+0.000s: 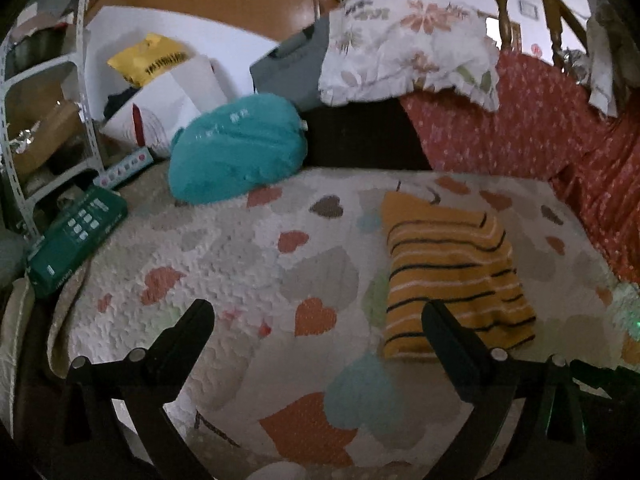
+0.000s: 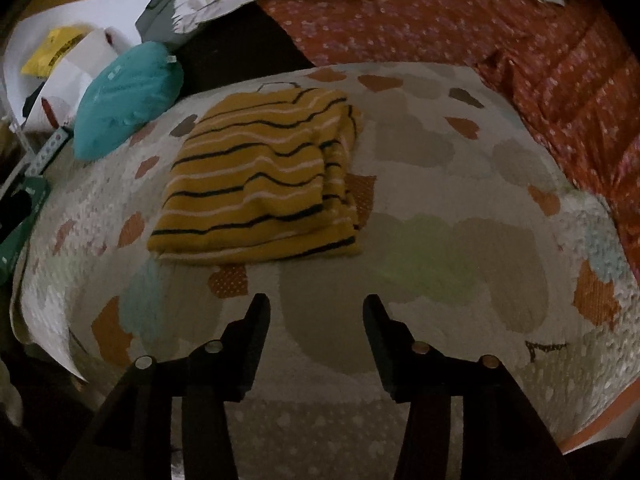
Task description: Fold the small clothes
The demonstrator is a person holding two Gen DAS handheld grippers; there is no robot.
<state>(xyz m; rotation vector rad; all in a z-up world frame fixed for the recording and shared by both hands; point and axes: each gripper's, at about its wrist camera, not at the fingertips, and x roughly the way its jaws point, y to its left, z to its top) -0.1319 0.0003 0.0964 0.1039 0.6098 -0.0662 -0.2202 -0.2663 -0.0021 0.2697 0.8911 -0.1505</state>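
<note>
Right wrist view: 1 folded striped garment [image 2: 260, 176] on quilt [image 2: 460, 208]; 2 grippers [image 2: 316, 308] [image 1: 318, 312] gaping, empty.

Teal pillow [image 1: 236, 148] beside green box [image 1: 76, 236]

Both pictures are dim, and the right wrist picture is the darker one. In the left wrist picture the brightest spot is the white board [image 1: 180, 36] at the top left, so most light seems to fall at the back there. The corners of both pictures are black, and straight things bend near the edges because the lens is round. The heart quilt [image 1: 240, 264] looks grainy and a bit smeared. The yellow striped top [image 2: 260, 180] is soft, not sharp. The black fingers [image 2: 248, 344] at the bottom are almost just dark shapes. A faint green glow sits on the quilt in both pictures.
</note>
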